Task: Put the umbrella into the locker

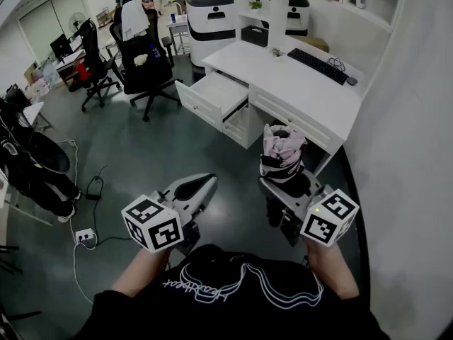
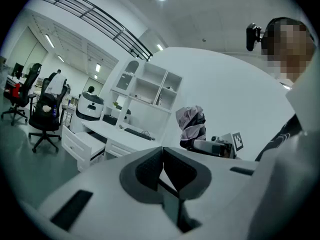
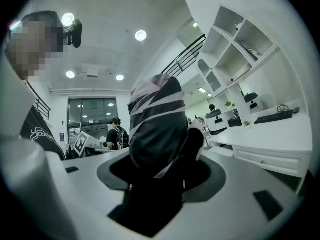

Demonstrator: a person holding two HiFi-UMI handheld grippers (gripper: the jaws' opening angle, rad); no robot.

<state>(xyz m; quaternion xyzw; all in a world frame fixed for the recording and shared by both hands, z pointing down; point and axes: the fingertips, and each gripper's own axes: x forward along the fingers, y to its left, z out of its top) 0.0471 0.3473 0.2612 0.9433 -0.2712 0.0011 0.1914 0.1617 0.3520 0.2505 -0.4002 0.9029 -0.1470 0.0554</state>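
Right gripper point(image 1: 281, 184): jaws clenched on the umbrella point(image 3: 156, 126), roughly level, held in front of me at the right of the scene.
Left gripper point(image 2: 162, 170): jaws closed on each other with nothing between them; it hangs idle at the left, over the bare floor point(image 1: 141, 161).
Umbrella, place: in the air, standing up out of my right jaws, near the front edge of the white desk point(image 1: 301, 91) and touching nothing else.
Umbrella, build: folded short, with pink and dark striped cloth bunched loosely around a core I cannot see.
Weight: light, by my judgement; one gripper carries it without help.
Stiffness: soft outside, probably stiff inside. The cloth will give and slide under the pads before the core takes the squeeze.
Slip risk: moderate. Smooth fabric and loose folds could let the bundle rotate or creep if I swing it.
Fragility: low, though ribs under the cloth would not like a hard side knock.
Where to hold: low on the bundle, as now, across its thick middle rather than on a loose flap.
Locker: I cannot pick it out; only the desk with its open drawer point(image 1: 216, 94) shows.
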